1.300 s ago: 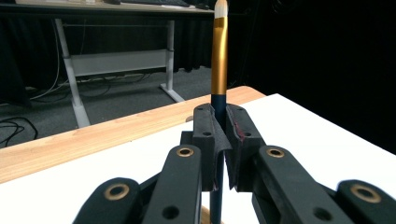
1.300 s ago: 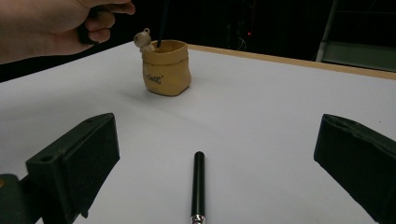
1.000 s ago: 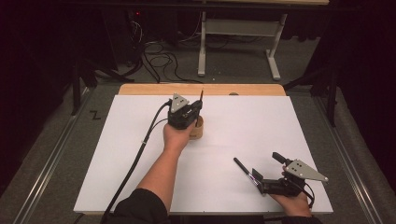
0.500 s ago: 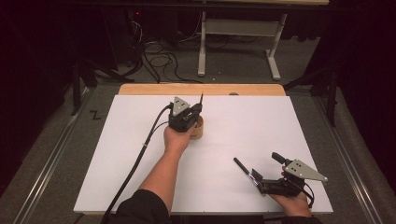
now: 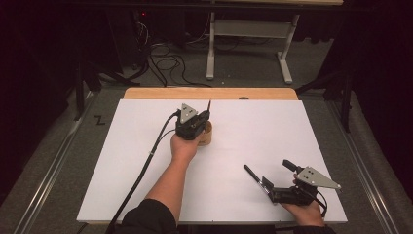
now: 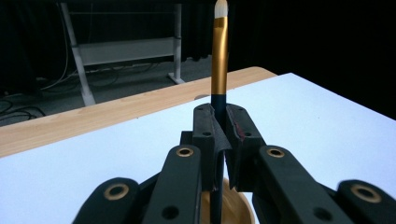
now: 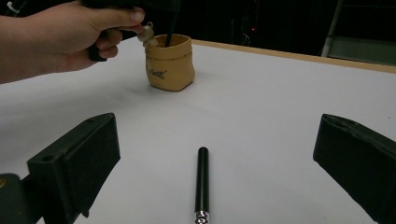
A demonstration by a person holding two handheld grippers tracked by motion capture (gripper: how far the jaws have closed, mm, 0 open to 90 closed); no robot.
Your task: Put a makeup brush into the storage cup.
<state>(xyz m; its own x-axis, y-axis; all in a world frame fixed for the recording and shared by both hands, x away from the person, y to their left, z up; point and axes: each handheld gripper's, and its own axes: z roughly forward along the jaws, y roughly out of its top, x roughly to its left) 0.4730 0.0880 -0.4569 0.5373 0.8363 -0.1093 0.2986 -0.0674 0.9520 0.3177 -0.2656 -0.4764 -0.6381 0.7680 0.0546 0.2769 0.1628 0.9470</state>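
A person sits at a table covered by a white sheet point(image 5: 272, 146), holding a gripper in each hand.

The left gripper point(image 5: 194, 123) is near the middle of the sheet, directly over a small tan pot point(image 5: 207, 136). Its jaws are clamped on a thin brush point(image 6: 219, 56). In the left gripper view the brush stands upright between the pads, with a gold ferrule and a pale tip at the top, and its dark handle runs down into the pot's mouth point(image 6: 233, 205). In the right gripper view the left hand point(image 7: 60, 37) is beside the pot point(image 7: 169, 63), and the dark handle point(image 7: 171, 32) dips inside its rim.

The right gripper point(image 5: 277, 180) rests near the sheet's front right corner, jaws wide apart and holding nothing. A second brush point(image 7: 201, 179), black-handled, lies flat on the sheet between those jaws, well apart from the pot.

The brush looks light, slim and stiff, with a smooth round handle that could twist or slide in a loose grip. The bristle tip seems soft and easily bent, so the handle or the metal ferrule is the better place to grip. The pot appears small and light, likely to tip if the handle knocks its rim.
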